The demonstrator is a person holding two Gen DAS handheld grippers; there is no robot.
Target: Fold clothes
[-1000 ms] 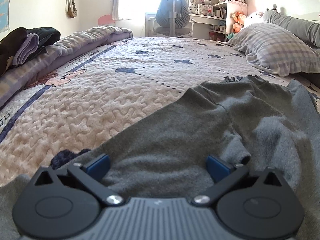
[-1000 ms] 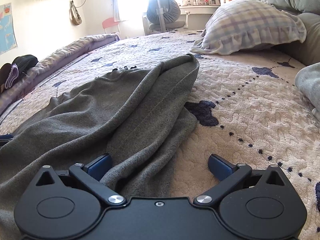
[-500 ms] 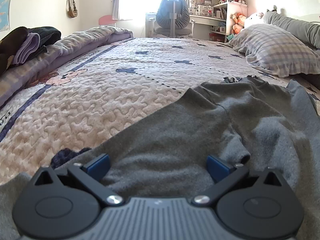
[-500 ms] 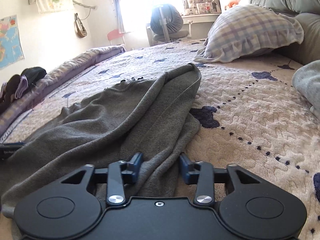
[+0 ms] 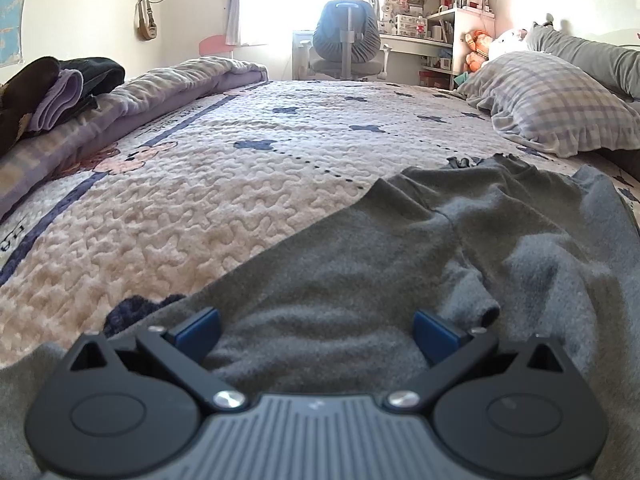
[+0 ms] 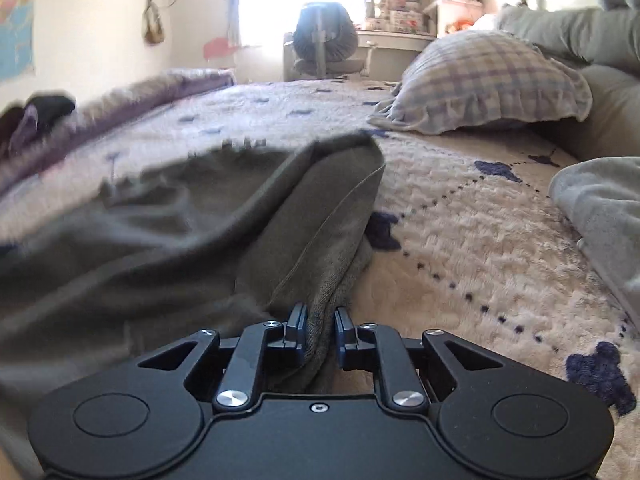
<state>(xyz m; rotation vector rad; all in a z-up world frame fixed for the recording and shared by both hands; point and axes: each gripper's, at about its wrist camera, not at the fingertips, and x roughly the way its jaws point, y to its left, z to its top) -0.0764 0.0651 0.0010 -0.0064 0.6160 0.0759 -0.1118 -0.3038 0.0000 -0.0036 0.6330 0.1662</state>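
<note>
A grey garment lies spread and rumpled on the quilted bed. My left gripper is open, resting low over the near part of the cloth, with cloth between its blue fingertips. In the right wrist view the same grey garment shows, and my right gripper is shut on its right-hand edge, lifting the fabric off the bed. The view is blurred with motion.
A plaid pillow and grey bolster lie at the right. A rolled purple blanket with dark folded clothes runs along the left. A light grey cloth lies at the right. A desk chair stands beyond the bed.
My right gripper has closed from wide open onto the garment's right edge and has begun to lift it. The left gripper has stayed open and still.
</note>
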